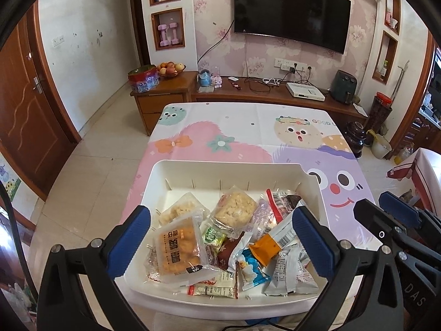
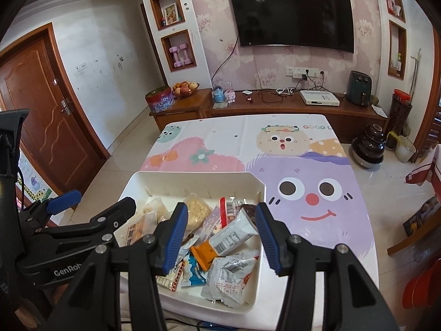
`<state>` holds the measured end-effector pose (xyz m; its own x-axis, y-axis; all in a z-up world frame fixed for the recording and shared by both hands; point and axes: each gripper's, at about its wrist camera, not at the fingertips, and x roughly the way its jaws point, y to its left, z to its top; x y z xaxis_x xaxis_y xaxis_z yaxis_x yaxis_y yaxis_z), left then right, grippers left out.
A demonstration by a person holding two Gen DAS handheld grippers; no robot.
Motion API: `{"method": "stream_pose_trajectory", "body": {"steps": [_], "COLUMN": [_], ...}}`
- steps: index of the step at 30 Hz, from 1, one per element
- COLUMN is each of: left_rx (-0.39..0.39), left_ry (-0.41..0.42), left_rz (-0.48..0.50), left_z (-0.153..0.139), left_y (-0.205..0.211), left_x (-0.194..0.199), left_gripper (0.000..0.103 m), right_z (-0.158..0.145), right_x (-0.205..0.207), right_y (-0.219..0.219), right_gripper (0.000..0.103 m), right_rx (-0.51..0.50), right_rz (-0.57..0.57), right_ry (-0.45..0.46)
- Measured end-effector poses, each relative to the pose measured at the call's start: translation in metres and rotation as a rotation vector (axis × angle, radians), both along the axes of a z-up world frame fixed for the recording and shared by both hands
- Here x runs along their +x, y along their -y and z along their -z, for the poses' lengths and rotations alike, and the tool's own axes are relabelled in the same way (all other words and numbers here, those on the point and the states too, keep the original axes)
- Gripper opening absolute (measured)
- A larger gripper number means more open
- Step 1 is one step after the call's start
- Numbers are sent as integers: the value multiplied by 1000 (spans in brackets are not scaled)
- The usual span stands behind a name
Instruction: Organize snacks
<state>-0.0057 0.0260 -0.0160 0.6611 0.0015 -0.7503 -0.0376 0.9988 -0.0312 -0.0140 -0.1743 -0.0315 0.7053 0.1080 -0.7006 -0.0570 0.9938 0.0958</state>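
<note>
One white bin (image 1: 176,173) on the table (image 1: 248,127) holds two puffed rice cakes (image 1: 235,207) among many snack packs, under two spread, empty claws, left (image 1: 220,237) and right (image 2: 220,234).

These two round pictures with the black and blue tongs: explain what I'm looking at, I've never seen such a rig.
No robot here: a person holds one hand-held clamp tool in each hand, with a wide-angle camera on each looking along its two blue-padded fingers. One picture is from the left tool, the other from the right tool; each also catches the other tool at its edge. Both hover, jaws apart, over a white tray on a table with a cartoon tablecloth. The tray holds a jumble of wrapped snacks, such as an orange cracker pack, a pale rice-cake pack and a blue-and-white packet. Neither tool holds anything.
</note>
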Motion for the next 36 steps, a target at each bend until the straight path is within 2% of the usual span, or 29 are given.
{"method": "stream_pose_trajectory", "body": {"steps": [36], "left_rx": [-12], "left_ry": [-11], "left_rz": [-2], "left_z": [4], "left_y": [-2], "left_x": [2], "left_gripper": [102], "right_z": [2], "right_x": [5], "right_y": [-1], "right_gripper": [51], "right_rx": [2], "right_rz": [-4], "right_ry": [-12]}}
